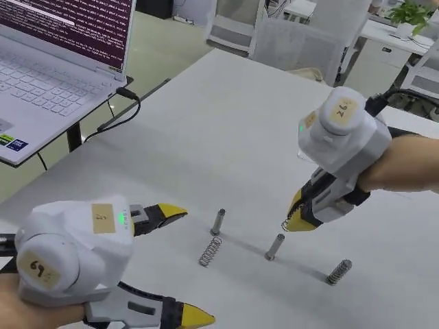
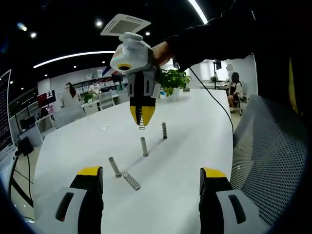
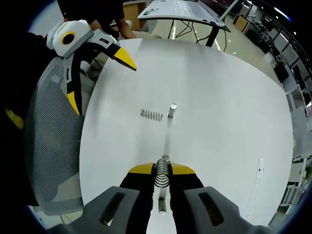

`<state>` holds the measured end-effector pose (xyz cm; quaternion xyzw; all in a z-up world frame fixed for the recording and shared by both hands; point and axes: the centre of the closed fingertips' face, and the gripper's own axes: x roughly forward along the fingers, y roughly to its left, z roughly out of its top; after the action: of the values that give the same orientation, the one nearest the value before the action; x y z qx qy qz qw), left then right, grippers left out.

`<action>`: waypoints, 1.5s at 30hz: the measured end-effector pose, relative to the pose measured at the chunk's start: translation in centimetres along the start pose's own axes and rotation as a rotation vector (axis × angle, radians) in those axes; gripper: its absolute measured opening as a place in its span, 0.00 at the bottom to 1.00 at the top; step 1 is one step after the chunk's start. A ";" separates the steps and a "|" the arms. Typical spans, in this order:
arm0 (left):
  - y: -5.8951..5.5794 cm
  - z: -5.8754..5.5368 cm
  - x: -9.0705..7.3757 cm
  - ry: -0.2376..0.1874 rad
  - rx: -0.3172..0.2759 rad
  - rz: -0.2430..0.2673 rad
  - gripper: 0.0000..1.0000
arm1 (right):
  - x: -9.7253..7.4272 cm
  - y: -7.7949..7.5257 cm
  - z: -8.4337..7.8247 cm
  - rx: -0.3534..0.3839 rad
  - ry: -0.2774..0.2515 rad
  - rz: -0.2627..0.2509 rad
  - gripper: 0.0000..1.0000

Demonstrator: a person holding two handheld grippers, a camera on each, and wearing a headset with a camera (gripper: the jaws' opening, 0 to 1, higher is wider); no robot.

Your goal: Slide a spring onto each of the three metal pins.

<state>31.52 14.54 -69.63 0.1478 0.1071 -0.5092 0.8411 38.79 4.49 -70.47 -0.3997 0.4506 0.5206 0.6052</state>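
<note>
The right claw (image 1: 296, 218) is clamped on a small spring (image 1: 289, 223), a thin silvery wire coil that sticks out past its yellow tips. The spring is held just above the middle pin (image 1: 274, 247), a short grey metal post standing upright on the white tabletop (image 1: 226, 123). In the left gripper view, coil and post are slightly apart. A second pin (image 1: 218, 221) stands bare to the left, with a loose spring (image 1: 210, 251) lying flat just beside it. A third spring (image 1: 339, 271) stands upright to the right; I cannot tell whether a pin is inside it. The left claw (image 1: 184, 264) is spread wide apart and holds nothing, near the tabletop's front.
</note>
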 end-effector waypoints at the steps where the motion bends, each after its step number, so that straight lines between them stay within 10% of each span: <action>1: 0.0 0.0 0.0 0.001 -0.001 0.000 0.78 | 0.2 -0.1 -0.2 0.001 0.004 0.001 0.09; 45: -0.1 -1.0 0.0 0.018 -0.022 -0.008 0.74 | 4.8 -1.2 -1.9 0.026 0.049 0.041 0.09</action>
<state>31.37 14.85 -70.54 0.1427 0.1210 -0.5099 0.8396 39.99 3.83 -75.56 -0.3952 0.4802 0.5169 0.5883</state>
